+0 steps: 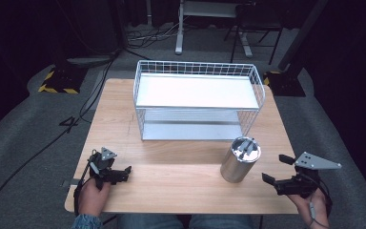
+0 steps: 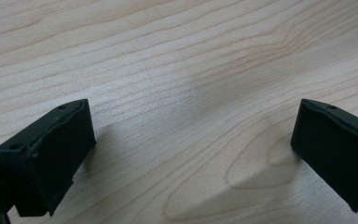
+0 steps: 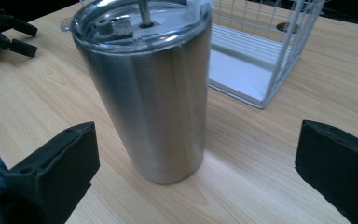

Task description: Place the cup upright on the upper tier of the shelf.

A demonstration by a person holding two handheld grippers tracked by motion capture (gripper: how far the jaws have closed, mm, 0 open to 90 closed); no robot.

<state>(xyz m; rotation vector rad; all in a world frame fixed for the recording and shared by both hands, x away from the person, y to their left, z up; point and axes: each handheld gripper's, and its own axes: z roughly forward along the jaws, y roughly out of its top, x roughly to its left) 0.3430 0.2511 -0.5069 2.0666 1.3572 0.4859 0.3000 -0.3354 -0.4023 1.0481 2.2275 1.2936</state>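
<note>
Here, label by label:

Step in hand: approach to the steel tumbler (image 1: 240, 160) with the right gripper (image 1: 275, 170), judged from its jaws aimed at the cup.

Doing it well: best to come in level and square, mid-height on the body, well under the clear lid (image 3: 140, 21); wall smooth and shiny, so likely slippery under a tilted or high pinch; slow closing advised, both pads meeting together to avoid tipping the cup.

Right gripper state: jaws spread wide, nothing between the pads yet, gap visibly broader than the cup.

Tumbler position: upright on the wooden table (image 1: 181, 181), in front of the white wire rack (image 1: 198, 101) and apart from it, toward the right half of the top.

Tumbler versus right gripper: just ahead of the open jaws, near but not touching; in the right gripper view, standing a little left of centre, closer to the left pad than to the right one, so a small sideways correction looks needed.

Left gripper (image 1: 124, 172) state: jaws apart, empty, low over bare wood near the front left edge, well away from the cup.
</note>
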